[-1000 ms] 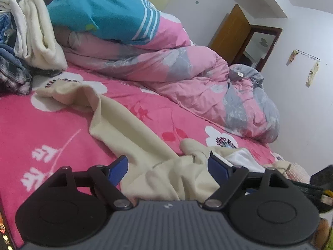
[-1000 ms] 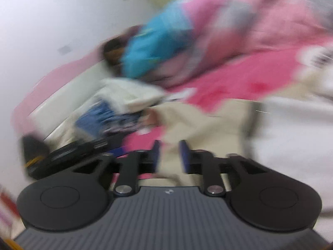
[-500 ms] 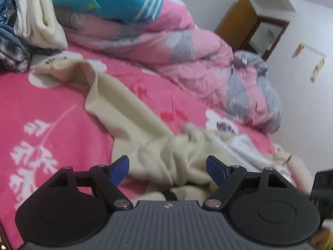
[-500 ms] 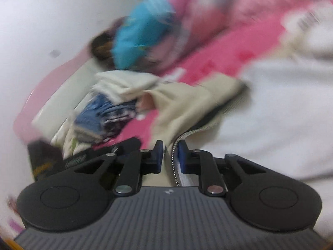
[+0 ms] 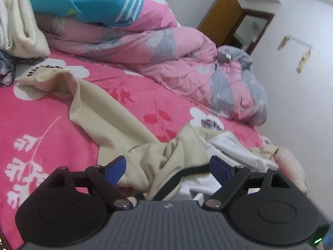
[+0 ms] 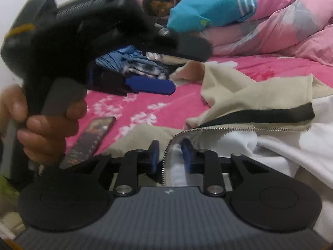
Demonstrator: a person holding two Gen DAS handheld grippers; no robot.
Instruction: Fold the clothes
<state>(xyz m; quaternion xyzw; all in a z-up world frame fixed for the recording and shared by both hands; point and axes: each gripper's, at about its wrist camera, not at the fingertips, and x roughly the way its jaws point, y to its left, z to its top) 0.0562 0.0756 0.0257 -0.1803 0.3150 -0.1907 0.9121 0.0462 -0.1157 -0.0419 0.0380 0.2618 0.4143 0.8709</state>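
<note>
Right claw point(image 6: 169, 156) nearly closed, jaws opening, zipper edge of cream jacket point(image 6: 249, 95) between pads. Left claw point(image 5: 167, 165) wide, opening, bunched cloth between, ungripped. Jacket crumpled, unfolded, sleeve stretched across pink bed point(image 5: 41, 112); folding barely begun. Jacket lies at near bed edge, directly under both claws.

Rumpled cream zip jacket point(image 5: 116, 123) on bed

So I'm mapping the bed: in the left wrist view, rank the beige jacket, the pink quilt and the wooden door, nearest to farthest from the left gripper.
1. Beige jacket: bunched between the opening jaws of the left gripper, untouched by the pads.
2. Pink quilt: heaped across the bed's far side.
3. Wooden door: back wall, upper right.
</note>
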